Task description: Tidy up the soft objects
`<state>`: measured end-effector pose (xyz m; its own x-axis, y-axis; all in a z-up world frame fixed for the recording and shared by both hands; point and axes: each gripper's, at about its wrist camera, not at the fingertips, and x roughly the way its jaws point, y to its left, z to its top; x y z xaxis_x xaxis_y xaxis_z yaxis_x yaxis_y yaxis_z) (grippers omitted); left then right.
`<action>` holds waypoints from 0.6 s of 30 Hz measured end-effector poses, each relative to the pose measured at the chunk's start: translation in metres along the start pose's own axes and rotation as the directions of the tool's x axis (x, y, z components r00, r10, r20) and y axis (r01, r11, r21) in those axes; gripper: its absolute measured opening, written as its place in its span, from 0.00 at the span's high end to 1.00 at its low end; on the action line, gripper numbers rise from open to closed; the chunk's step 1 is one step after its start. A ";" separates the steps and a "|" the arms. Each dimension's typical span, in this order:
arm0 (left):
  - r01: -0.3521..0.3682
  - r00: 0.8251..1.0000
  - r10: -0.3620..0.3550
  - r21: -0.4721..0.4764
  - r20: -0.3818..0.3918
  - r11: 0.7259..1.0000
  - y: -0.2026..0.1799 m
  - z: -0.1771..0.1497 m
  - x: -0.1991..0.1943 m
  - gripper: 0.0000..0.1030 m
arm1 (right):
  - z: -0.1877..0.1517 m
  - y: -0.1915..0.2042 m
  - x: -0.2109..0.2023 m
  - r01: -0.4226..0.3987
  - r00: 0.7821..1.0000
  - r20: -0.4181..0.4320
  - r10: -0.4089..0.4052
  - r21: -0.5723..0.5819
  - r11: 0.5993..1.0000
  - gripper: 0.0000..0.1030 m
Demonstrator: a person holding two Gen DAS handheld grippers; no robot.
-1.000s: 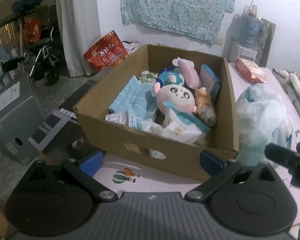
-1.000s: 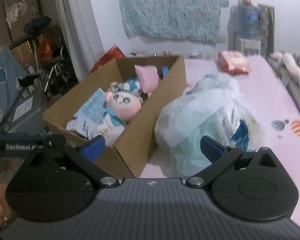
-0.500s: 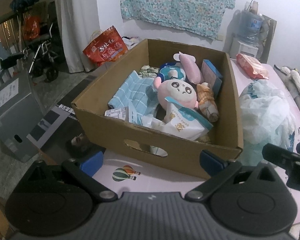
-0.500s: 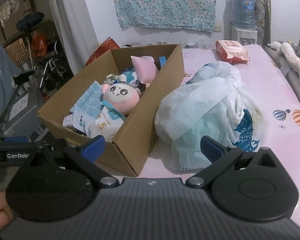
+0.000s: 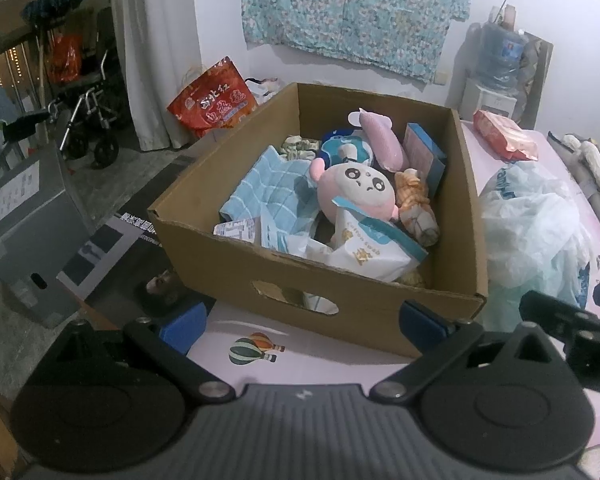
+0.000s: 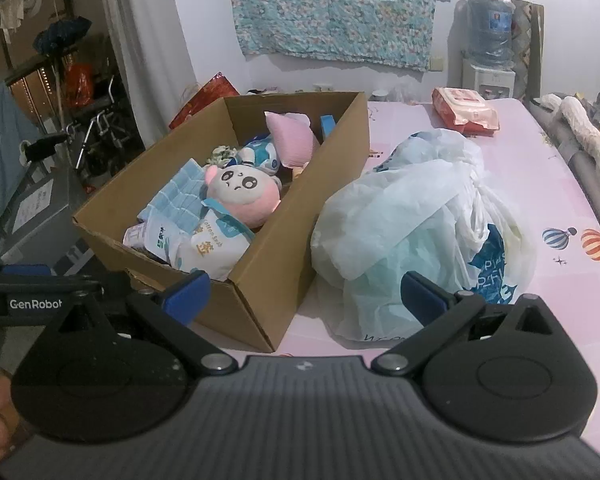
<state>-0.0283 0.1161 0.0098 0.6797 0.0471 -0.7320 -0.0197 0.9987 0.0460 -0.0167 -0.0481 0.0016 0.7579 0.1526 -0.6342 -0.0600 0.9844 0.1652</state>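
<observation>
Both claws hang spread wide and empty, the left claw [image 5: 302,328] low in frame before the box [image 5: 284,276], the right claw [image 6: 304,294] between box and bag [image 6: 416,216]. The plush [image 5: 356,192] lies mid-frame inside the box.

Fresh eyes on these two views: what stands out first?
The open cardboard box, crammed with soft things and topped by a pink plush toy, sits on the pink mat. Beside it lies a bulging white plastic bag. Both grippers, left and right, are open and empty.
</observation>
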 end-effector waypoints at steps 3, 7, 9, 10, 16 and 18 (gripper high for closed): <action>-0.001 1.000 0.001 0.000 0.000 1.000 -0.001 -0.001 0.000 0.00 | 0.000 0.000 0.000 0.000 1.000 -0.001 0.000 0.001 1.000 0.01; -0.003 1.000 0.003 -0.001 -0.001 1.000 -0.001 -0.001 -0.001 0.00 | 0.000 0.000 0.000 0.000 1.000 -0.001 0.000 0.000 1.000 0.01; -0.002 1.000 0.002 -0.001 -0.001 1.000 -0.001 -0.001 0.000 0.00 | 0.000 0.001 0.000 0.000 1.000 -0.002 0.000 0.001 1.000 0.01; -0.001 1.000 0.001 -0.002 -0.003 1.000 0.000 -0.002 0.000 0.00 | -0.001 0.001 0.000 0.001 1.000 -0.001 -0.001 0.000 1.000 0.01; 0.009 1.000 -0.009 -0.012 -0.012 1.000 0.003 -0.005 0.001 0.00 | -0.002 0.000 -0.001 0.009 1.000 0.000 -0.009 0.001 1.000 0.01; 0.014 1.000 -0.014 -0.019 -0.013 1.000 0.004 -0.005 0.001 0.00 | -0.003 -0.001 -0.001 0.016 1.000 0.003 -0.017 0.001 1.000 0.01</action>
<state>-0.0314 0.1205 0.0055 0.6706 0.0335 -0.7411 -0.0244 0.9994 0.0231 -0.0191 -0.0490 0.0001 0.7610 0.1361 -0.6344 -0.0467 0.9867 0.1556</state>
